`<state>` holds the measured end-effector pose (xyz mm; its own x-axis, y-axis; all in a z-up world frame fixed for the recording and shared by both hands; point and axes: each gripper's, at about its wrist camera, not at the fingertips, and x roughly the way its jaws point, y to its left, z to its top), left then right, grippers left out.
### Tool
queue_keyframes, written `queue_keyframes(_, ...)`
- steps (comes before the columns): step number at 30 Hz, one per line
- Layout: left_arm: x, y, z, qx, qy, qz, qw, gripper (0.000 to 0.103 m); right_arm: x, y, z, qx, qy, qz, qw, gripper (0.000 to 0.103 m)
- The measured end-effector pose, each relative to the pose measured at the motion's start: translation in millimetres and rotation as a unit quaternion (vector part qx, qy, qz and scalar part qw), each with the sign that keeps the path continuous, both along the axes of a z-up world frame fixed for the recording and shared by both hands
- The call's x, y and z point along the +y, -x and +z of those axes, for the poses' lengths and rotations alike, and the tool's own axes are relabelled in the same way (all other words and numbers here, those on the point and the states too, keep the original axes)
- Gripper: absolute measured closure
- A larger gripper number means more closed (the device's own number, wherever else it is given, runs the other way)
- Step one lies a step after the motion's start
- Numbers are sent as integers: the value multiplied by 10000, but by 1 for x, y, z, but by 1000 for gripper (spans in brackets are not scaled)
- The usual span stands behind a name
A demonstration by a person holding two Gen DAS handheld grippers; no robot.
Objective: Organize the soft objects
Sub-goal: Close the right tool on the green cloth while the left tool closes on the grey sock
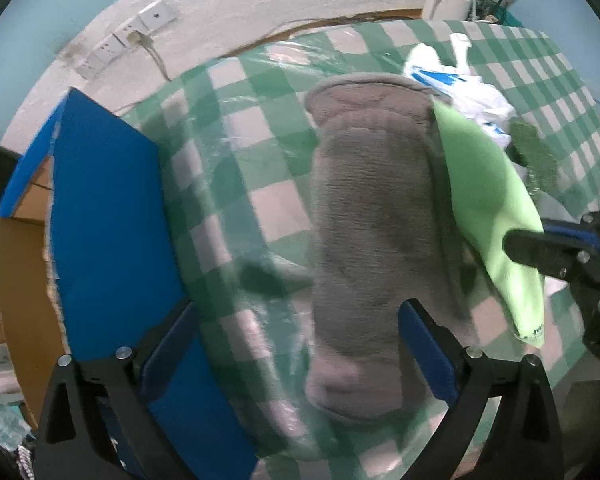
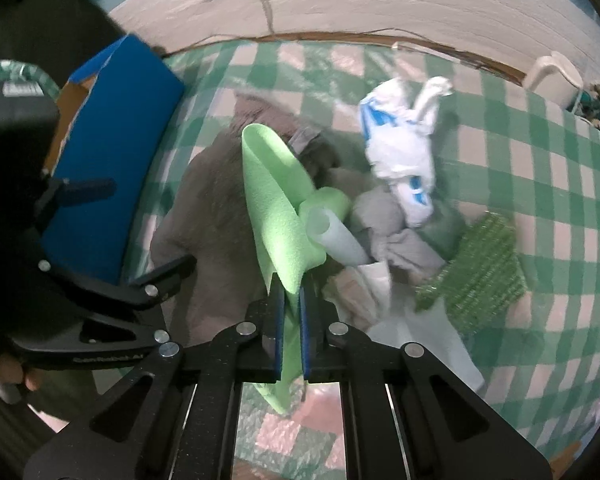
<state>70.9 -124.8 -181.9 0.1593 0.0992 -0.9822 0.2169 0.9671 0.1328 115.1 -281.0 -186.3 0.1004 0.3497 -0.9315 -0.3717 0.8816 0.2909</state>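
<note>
Right gripper (image 2: 288, 300) clamped on the light green cloth (image 2: 276, 216), which stands up from its closed jaws above the grey towel (image 1: 374, 240) on the checked table (image 1: 260, 184); left gripper (image 1: 300, 344) spread wide, empty, over the towel's near end. Step judged: pick-up of the green cloth from the pile. Next move calls for carrying it clear, probably to the blue box (image 1: 104, 220) at the table's left edge.

**Grey cloth under wide-open jaws**

The left gripper (image 1: 300, 316) stands spread above a grey cloth (image 1: 372, 240) on the checked worktop (image 1: 260, 208). A light green cloth (image 1: 488, 200) overlaps its right edge, where the right gripper (image 1: 532, 248) reaches in. A blue box (image 1: 108, 216) sits left.
</note>
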Motion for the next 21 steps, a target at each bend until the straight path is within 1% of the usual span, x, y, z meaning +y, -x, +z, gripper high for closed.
queue_keyframes(1, -1, -1, -1, 63, 80, -8, 9999, 3, -2, -1, 4, -18, -28, -49, 10000, 97)
queue_keyframes(2, -3, -1, -2, 158, 153, 2, 9998, 3, -5, 7, 8, -43, -52, -82, 9999, 97)
queue_keyframes(4, -4, -2, -6, 219, 158, 11, 9996, 3, -5, 8, 14, -69, -133, -142, 9998, 97)
queue_keyframes(5, -5, -3, -8, 241, 142, 3, 9996, 3, -15, 11, 18, -71, -173, -161, 9997, 97)
queue_keyframes(7, -5, -6, -13, 320, 134, 6, 9994, 3, -18, 12, 24, -107, -223, -197, 9995, 97)
queue_keyframes(8, -5, -8, -15, 354, 157, 43, 9992, 3, -24, 14, 30, -122, -248, -206, 9994, 97)
queue_keyframes(11, -1, -17, -21, 503, 322, 205, 9980, 3, -27, 15, 37, -152, -303, -250, 9991, 97)
queue_keyframes(13, 0, -22, -27, 623, 362, 257, 9971, 3, -28, 15, 40, -169, -321, -269, 9990, 97)
queue_keyframes(17, 2, -34, -34, 684, 437, 329, 9962, 3, -28, 15, 44, -210, -324, -270, 9989, 97)
queue_keyframes(20, 0, -36, -38, 629, 511, 326, 9962, 4, -28, 14, 43, -206, -323, -260, 9989, 97)
queue_keyframes(21, -1, -38, -39, 612, 514, 313, 9963, 10, -30, 15, 43, -201, -324, -250, 9990, 97)
